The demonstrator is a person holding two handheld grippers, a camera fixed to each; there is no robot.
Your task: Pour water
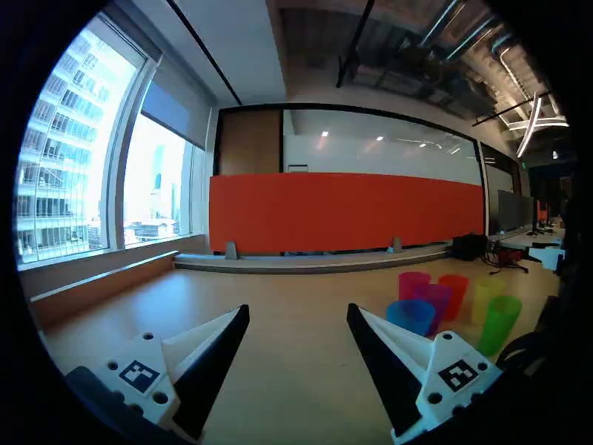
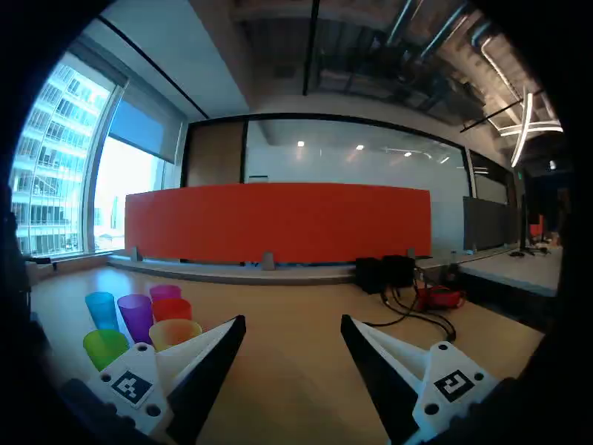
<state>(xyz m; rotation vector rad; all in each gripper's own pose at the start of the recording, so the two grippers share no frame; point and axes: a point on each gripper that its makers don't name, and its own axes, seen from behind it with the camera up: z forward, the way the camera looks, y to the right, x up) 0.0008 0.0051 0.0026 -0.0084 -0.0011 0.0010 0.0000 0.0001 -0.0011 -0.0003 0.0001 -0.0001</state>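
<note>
Left gripper (image 1: pixel 297 307): jaws wide apart, nothing btwn them, white fingers w/ black inner faces, tips hanging over bare wooden table (image 1: pixel 296 386).

Right gripper (image 2: pixel 293 319): same state, spread wide, holding nothing, also over tabletop.

Task items: 6 translucent plastic cups, all upright, bunched in 1 tight group on the table.
- Left gripper view: group sits fwd and to the right of the right finger, apart from it. Pink cup (image 1: pixel 412 282) and red cup (image 1: pixel 454 291) at back, purple cup (image 1: pixel 438 298) btwn them and a bit nearer, blue cup (image 1: pixel 410 316) in front. Yellow cup (image 1: pixel 487 291) and green cup (image 1: pixel 499 323) on the right edge of the group, green nearest the camera.
- Right gripper view: same group low on the left, just past the left finger; that finger hides part of the yellow cup.
- Can't tell whether cups touch each other, or whether any holds water.

Bkgd: long orange divider panel (image 1: pixel 341 211) stands across the far edge of the table. Tall windows (image 1: pixel 74 170) on the left, bright daylight. Right gripper view: black box (image 2: pixel 384 271) w/ dark cables (image 2: pixel 404 311) trailing over the table, fwd and right of the jaws, well apart from the cups.
</note>
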